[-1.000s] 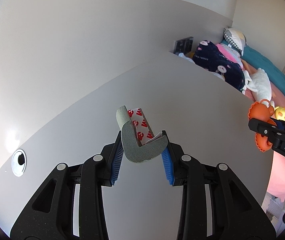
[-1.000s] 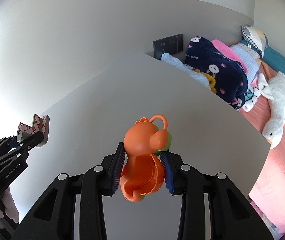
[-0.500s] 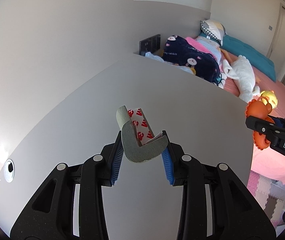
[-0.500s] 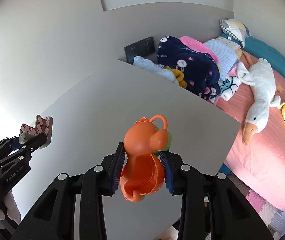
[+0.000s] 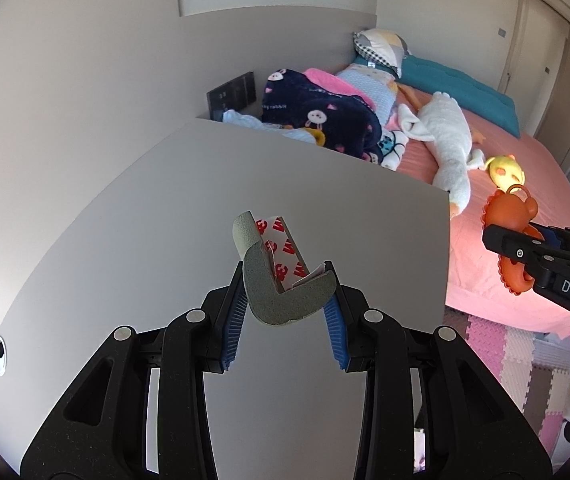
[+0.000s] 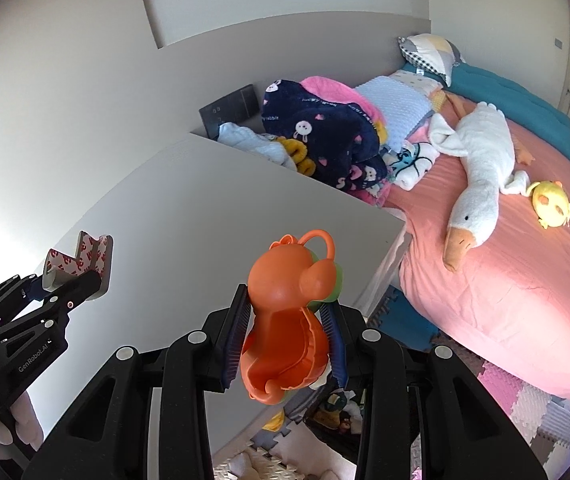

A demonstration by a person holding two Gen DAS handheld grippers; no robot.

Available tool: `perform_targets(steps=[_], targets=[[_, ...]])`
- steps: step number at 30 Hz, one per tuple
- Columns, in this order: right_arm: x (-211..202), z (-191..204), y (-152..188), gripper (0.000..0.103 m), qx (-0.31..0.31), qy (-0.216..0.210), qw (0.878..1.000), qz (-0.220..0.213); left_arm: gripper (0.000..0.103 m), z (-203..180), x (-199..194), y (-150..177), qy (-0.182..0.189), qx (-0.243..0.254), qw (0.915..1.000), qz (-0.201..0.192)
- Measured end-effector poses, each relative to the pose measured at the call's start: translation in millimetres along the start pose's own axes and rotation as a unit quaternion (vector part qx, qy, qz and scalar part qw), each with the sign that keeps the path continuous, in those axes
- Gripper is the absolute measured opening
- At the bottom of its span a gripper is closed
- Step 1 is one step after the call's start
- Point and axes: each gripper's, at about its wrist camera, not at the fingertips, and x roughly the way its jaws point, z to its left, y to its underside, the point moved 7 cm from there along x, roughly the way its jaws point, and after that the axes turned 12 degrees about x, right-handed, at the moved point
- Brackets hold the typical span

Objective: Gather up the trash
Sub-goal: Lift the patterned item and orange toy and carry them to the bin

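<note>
Left tongs clamp grey foam corner guard pointing forward; right tongs grip upright orange toy

Your left gripper points forward and downward, its two black fingers with blue ribbed pads closed partway on a grey foam corner piece, which sits pinched between the pads and sticks out past the tips. Your right gripper points down at a like angle, its pads pressed on both sides of an orange plastic toy. In the right wrist view your left gripper appears at the left edge, level with the right one and well apart from it.
</note>
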Motion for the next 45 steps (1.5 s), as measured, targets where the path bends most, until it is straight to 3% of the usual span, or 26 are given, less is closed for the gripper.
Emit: perform_targets(steps=[13,28,45], targets=[[-32.9,-80.5,5.1,0.037,0.043,0.034,0.998,-0.019,0.036,-88.0,-2.5,-18.3,0.042,0.053,0.9977,-0.009],[-59.3,-166.3,16.9,0.037,0.098,0.072,0.992,-0.03,0.036,-186.5,-1.5,-26.1,0.09,0.117,0.9891,-0.008],[-81.4,-223.3,21.4,0.037,0.135,0.097,0.985,-0.043,0.037,-253.1,-1.5,-31.4,0.129,0.17,0.977,-0.007]])
